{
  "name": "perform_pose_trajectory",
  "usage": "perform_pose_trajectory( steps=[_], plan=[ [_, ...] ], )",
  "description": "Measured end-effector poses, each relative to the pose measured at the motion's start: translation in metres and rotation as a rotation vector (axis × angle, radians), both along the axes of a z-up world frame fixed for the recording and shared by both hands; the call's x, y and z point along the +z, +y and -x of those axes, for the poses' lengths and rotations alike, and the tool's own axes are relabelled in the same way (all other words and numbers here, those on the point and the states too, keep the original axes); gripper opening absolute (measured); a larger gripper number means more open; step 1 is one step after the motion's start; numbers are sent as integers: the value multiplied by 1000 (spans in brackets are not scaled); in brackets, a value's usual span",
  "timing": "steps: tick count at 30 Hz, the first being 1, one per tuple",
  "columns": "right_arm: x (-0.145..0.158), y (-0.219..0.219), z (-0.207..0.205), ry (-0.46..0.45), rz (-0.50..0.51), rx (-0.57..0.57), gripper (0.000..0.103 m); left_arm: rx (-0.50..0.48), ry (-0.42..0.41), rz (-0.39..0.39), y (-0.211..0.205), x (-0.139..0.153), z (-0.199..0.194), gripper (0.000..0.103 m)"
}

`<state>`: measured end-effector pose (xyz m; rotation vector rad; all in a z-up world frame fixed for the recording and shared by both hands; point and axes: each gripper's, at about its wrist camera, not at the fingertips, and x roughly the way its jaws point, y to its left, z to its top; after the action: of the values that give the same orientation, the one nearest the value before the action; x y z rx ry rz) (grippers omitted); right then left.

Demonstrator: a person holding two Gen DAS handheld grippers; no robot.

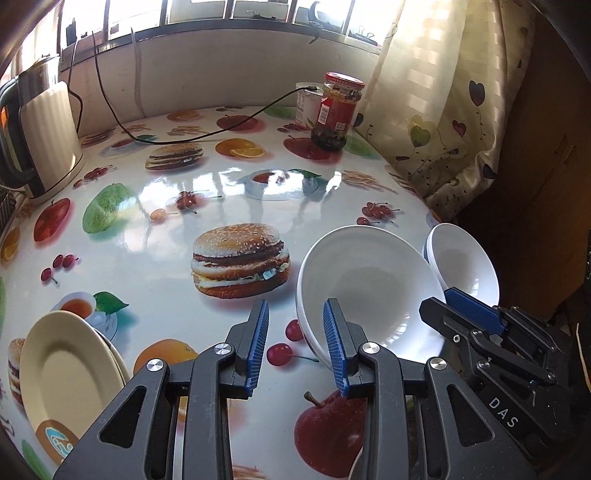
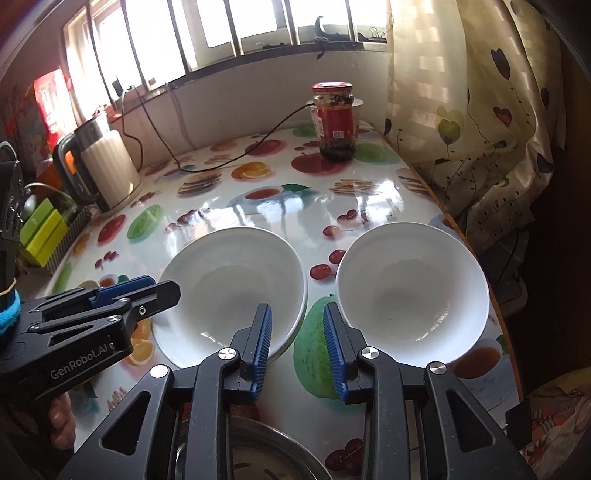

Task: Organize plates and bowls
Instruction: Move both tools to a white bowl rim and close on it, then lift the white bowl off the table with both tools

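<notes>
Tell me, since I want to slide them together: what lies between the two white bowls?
In the right wrist view, only bare printed tablecloth separates the left bowl from the right bowl; the right hand-held gripper hovers over that gap, holding nothing.

It was a home dining corner, with everything placed around a round table [image 2: 376,192] covered in a glossy cloth printed with burgers and fruit. An electric kettle [image 2: 103,166] stood at its far left edge, a red-lidded jar of sauce [image 2: 335,122] at its far edge, white bowls [image 2: 412,291] near its front. Behind the table ran a barred window [image 2: 221,26]; a heart-patterned curtain [image 2: 476,122] hung to its right.
</notes>
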<state>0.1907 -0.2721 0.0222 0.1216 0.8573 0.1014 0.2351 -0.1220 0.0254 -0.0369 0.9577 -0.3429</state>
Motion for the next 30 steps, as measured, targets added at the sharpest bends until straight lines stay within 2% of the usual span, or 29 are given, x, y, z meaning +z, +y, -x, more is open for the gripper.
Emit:
perform_pose_trajectory(
  steps=[6,7,10,30],
  plan=[
    [-4,0,-5,8,-2,7,20,-8,-3,1,-3,-2,-2,24],
    [-4,0,-5,8,-1,10,18,-9,-7,-1,-4,-2,-2,19],
    [-4,1,-6,8,0,15,17,-20,-9,-4,-7,-2,-2,14],
    [-4,3,-6,9,10,11,16,-22,-28,-28,-9,-1,-1,13]
  ],
)
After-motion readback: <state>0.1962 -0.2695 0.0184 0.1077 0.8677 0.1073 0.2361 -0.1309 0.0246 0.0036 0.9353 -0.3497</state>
